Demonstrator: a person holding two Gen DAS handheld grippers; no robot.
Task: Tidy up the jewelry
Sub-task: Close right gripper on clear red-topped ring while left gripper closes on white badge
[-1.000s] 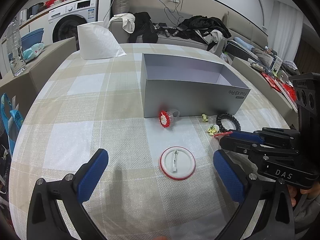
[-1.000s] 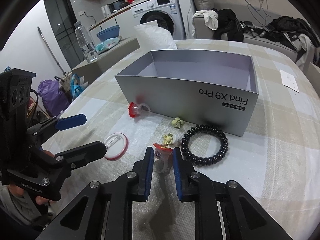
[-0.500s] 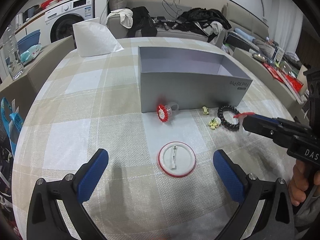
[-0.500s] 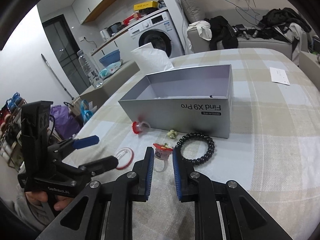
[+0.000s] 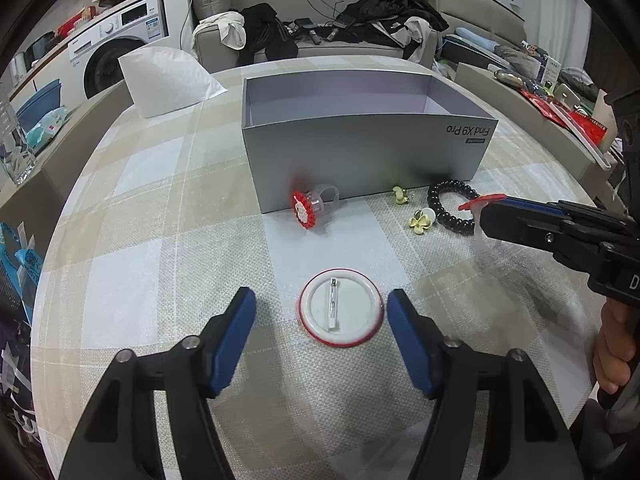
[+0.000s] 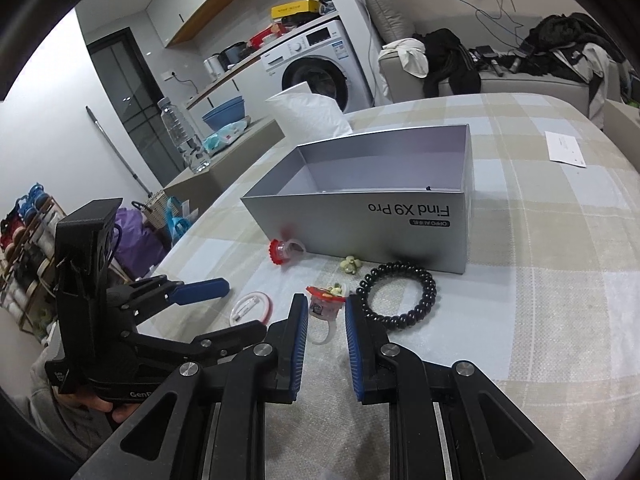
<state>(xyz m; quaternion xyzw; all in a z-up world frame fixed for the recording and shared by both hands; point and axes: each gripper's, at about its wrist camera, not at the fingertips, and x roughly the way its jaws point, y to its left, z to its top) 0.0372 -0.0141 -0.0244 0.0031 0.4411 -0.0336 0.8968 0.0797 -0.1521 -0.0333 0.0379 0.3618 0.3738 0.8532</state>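
My right gripper (image 6: 325,310) is shut on a clear plastic ring with a red top (image 6: 323,308) and holds it above the table, in front of the grey box (image 6: 360,212). In the left wrist view the ring (image 5: 478,210) shows at the right gripper's tip. My left gripper (image 5: 320,312) is open, its fingers either side of a round white badge with a red rim (image 5: 340,312). A red flower ring (image 5: 310,206), two yellow flower pieces (image 5: 420,218) and a black bead bracelet (image 5: 450,204) lie by the box's front wall.
A white pillow (image 5: 168,76) lies at the table's far left. A white paper (image 6: 566,148) lies on the far right of the checked cloth. A sofa with clothes (image 5: 360,20) stands behind the table. A water bottle (image 6: 182,136) stands on a side counter.
My right gripper has lifted the clear ring off the table and risen. My left gripper has moved forward and narrowed around the badge.
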